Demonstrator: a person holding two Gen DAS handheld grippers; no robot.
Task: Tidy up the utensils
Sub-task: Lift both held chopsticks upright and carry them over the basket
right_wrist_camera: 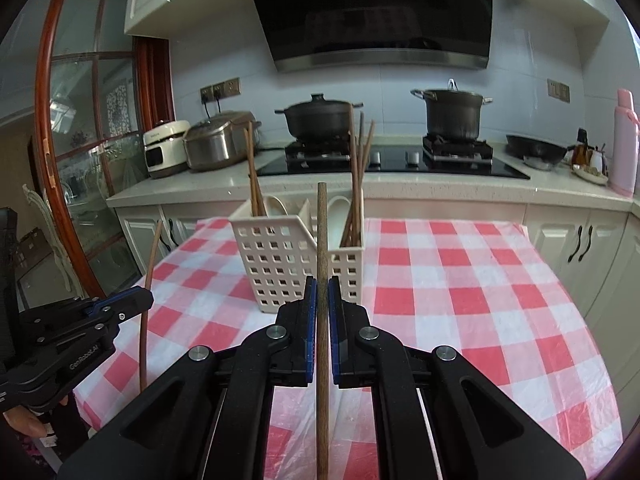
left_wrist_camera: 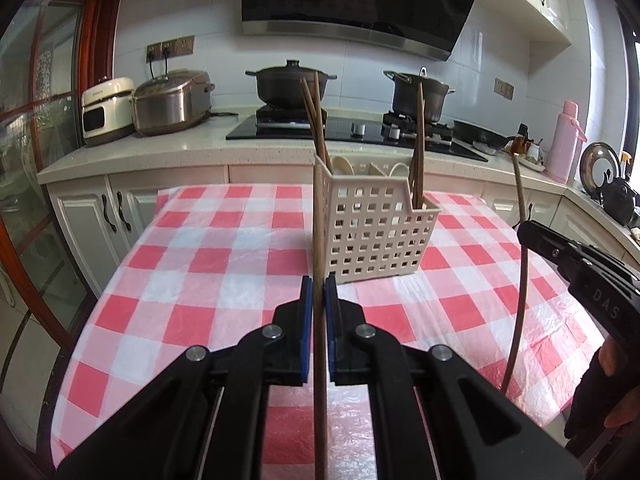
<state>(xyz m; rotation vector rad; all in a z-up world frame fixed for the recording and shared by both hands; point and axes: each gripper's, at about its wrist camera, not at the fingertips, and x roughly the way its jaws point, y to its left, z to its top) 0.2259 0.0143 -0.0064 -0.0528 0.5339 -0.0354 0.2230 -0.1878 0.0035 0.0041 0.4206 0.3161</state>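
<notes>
A white perforated utensil basket (left_wrist_camera: 376,232) (right_wrist_camera: 280,264) stands on the red-and-white checked table (left_wrist_camera: 200,248) (right_wrist_camera: 460,280), with several brown chopsticks and white spoons upright in it. My left gripper (left_wrist_camera: 319,292) is shut on a brown chopstick (left_wrist_camera: 319,248) held upright just in front of the basket's left corner. My right gripper (right_wrist_camera: 322,292) is shut on another brown chopstick (right_wrist_camera: 322,240), also upright before the basket. Each gripper shows in the other's view: the right one (left_wrist_camera: 528,228) with its chopstick (left_wrist_camera: 520,280), the left one (right_wrist_camera: 146,296) with its chopstick (right_wrist_camera: 150,272).
Behind the table runs a kitchen counter with a black hob (left_wrist_camera: 352,130), two dark pots (left_wrist_camera: 290,84) (left_wrist_camera: 420,94), a rice cooker (left_wrist_camera: 172,102) and a white appliance (left_wrist_camera: 106,112). A pink flask (left_wrist_camera: 568,140) and a pan (right_wrist_camera: 536,148) stand at the right. A wood-framed glass door (right_wrist_camera: 80,140) is at the left.
</notes>
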